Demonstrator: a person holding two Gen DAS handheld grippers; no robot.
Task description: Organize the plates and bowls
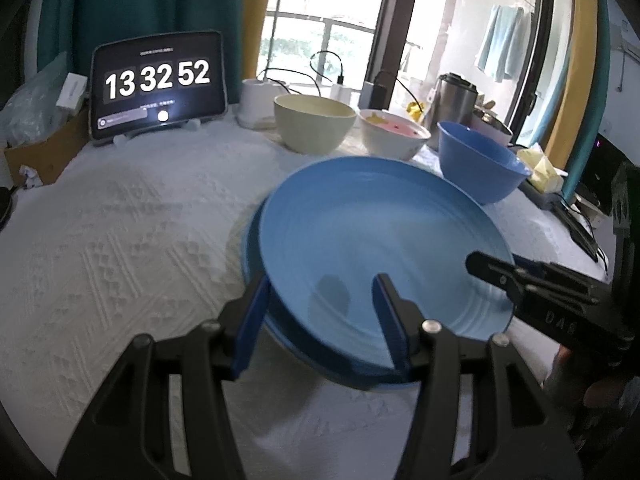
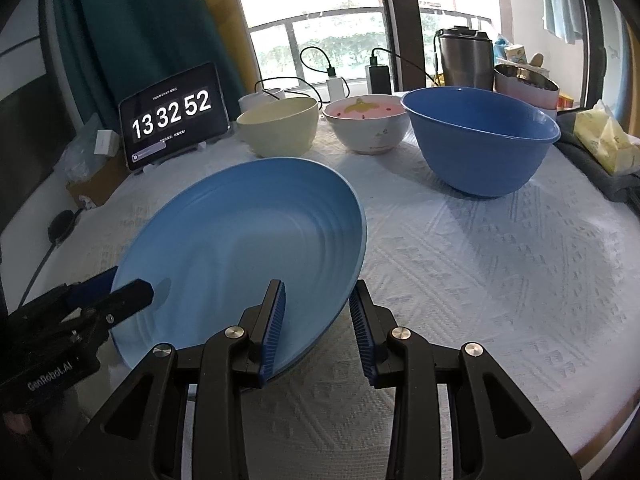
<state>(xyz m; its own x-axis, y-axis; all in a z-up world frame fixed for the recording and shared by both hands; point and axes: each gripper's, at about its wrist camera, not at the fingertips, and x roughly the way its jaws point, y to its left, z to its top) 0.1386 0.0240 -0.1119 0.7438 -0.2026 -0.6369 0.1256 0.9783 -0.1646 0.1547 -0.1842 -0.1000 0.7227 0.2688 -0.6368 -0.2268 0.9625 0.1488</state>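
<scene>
A light blue ribbed plate (image 1: pixel 360 232) (image 2: pixel 240 240) hangs tilted just above the white tablecloth (image 2: pixel 480 280), held from two sides. My left gripper (image 1: pixel 322 312) (image 2: pixel 120 286) is shut on its left rim, one finger inside the plate and one outside. My right gripper (image 2: pixel 318 312) (image 1: pixel 496 264) is shut on the opposite rim in the same way. A darker blue band shows under the plate's near edge; I cannot tell whether it is the underside or a second plate. Behind stand a cream bowl (image 1: pixel 314 128) (image 2: pixel 278 132), a white bowl with a pink inside (image 1: pixel 394 138) (image 2: pixel 368 128) and a big blue bowl (image 1: pixel 480 164) (image 2: pixel 480 148).
A tablet (image 1: pixel 158 88) (image 2: pixel 172 116) showing a clock leans at the back left beside a cardboard box (image 1: pixel 44 152). A steel mug (image 2: pixel 464 58), chargers with cables and a metal tin line the window side. A yellow tissue pack (image 2: pixel 604 140) lies at the right edge.
</scene>
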